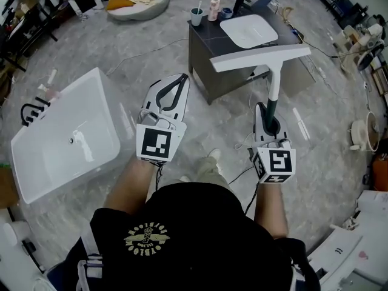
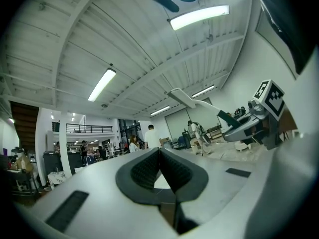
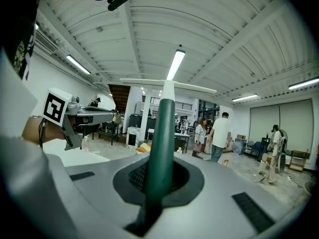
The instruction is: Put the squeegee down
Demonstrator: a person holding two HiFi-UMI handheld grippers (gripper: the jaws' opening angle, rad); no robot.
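Dark counter (image 1: pixel 203 59) ahead; squeegee (image 1: pixel 260 58) aloft, seemingly over its edge, handle pinched in jaws of right gripper (image 1: pixel 270 111), left gripper (image 1: pixel 183 79) jaws pressed together, empty; risk: wide blade clipping cup (image 1: pixel 197 17) when lowered.

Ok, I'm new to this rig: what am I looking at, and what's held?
No robot: a person holds a two-jaw gripper in each hand. One picture comes from a head camera looking down; the other two come from cameras on the grippers, looking along their jaws. The right gripper is shut on the green handle of a squeegee. The left gripper is shut, empty. Ahead stands a dark cabinet with a white basin on top; a white sink lies on the floor at left.
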